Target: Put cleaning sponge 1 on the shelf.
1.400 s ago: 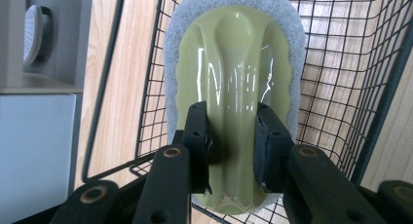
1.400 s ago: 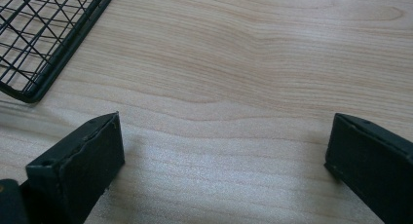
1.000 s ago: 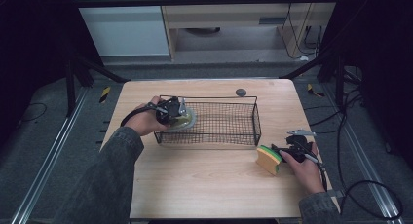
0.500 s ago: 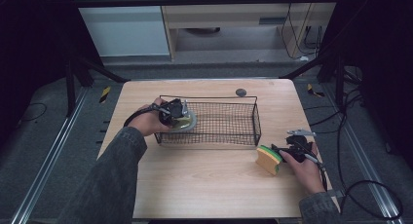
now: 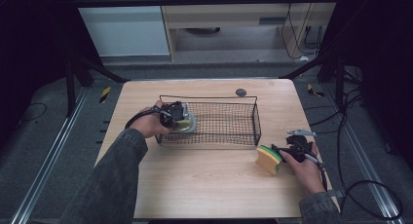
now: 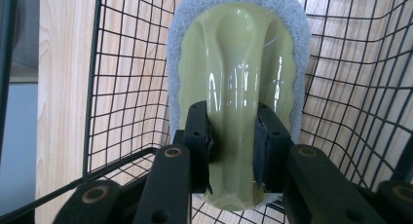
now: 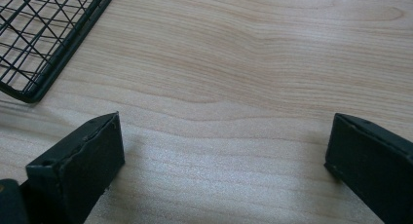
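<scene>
The left gripper view shows the left gripper (image 6: 233,151) with fingers (image 6: 197,136) clenched on a pale green scrubber's handle (image 6: 238,87), inside the wire basket (image 6: 122,87); its near end is cut off. The right gripper (image 7: 221,151) is released over bare counter (image 7: 253,63). From the high view, a yellow-green sponge (image 5: 268,158) lies just beside it, near the counter's right edge.

The high view looks forward and down from above the person's side, taking in the whole table (image 5: 209,185). 2 cameras ride the grippers, looking along their jaws from close up — the left into the wire basket (image 6: 122,78), the right low over bare tabletop. All 3 share the basket.
</scene>
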Available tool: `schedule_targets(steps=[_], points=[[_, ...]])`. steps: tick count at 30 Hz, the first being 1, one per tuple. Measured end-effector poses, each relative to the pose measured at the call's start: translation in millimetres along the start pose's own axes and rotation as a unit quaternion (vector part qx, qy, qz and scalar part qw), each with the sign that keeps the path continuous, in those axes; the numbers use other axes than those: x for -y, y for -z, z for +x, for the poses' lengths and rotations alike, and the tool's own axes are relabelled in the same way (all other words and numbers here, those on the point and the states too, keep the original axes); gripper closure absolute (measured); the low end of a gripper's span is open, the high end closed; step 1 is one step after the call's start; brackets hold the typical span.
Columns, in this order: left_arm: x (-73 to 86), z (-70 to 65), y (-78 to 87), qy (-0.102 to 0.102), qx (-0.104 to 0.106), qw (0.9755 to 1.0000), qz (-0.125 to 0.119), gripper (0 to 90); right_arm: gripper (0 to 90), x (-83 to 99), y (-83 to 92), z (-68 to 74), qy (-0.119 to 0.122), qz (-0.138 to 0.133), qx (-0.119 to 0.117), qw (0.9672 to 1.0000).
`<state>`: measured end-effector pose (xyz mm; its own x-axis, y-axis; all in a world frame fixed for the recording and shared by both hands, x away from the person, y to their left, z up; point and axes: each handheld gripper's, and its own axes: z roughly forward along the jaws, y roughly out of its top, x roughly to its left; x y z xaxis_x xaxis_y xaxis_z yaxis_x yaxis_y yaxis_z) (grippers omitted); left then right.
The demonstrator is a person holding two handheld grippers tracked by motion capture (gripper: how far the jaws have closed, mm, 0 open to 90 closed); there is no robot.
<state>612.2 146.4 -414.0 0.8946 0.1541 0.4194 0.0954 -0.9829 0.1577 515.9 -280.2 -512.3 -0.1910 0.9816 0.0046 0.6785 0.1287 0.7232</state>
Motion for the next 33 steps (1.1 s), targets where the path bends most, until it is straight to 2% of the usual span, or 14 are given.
schedule_targets(steps=[9, 22, 33], points=[[0.0, 1.6, -7.8, 0.007, 0.016, 0.9998, 0.004, 70.9, 0.8, 0.0, 0.0, -0.1, 0.0, 0.0, 0.0, 1.0], [-0.5, 7.2, -13.0, 0.021, 0.019, 0.9996, 0.004, 70.9, 0.8, 0.0, -0.2, -0.8, 0.005, 0.0, -0.001, 1.0], [-2.1, 7.9, -16.3, 0.022, 0.024, 0.9994, 0.009, 70.4, 0.8, 0.1, -0.4, -1.0, 0.007, -0.001, 0.0, 1.0]])
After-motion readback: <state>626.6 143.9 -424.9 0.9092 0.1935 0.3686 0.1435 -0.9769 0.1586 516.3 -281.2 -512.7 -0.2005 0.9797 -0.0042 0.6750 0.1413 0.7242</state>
